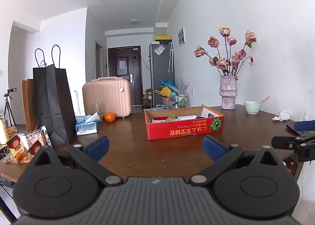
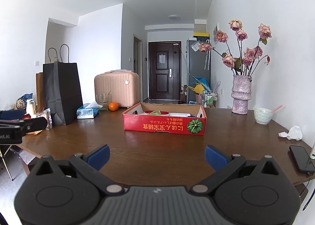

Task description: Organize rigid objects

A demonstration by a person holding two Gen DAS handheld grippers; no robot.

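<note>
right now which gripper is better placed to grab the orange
Left, probably. The orange sits left of the red box, on the side of the left gripper. The right gripper would reach across. Both are open and empty.

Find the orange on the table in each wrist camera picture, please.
Left wrist: the orange sits left of centre, between the tissue box and the red box.
Right wrist: the orange sits left of centre, again left of the red box.
Shared landmark: the pink suitcase behind it.
</note>
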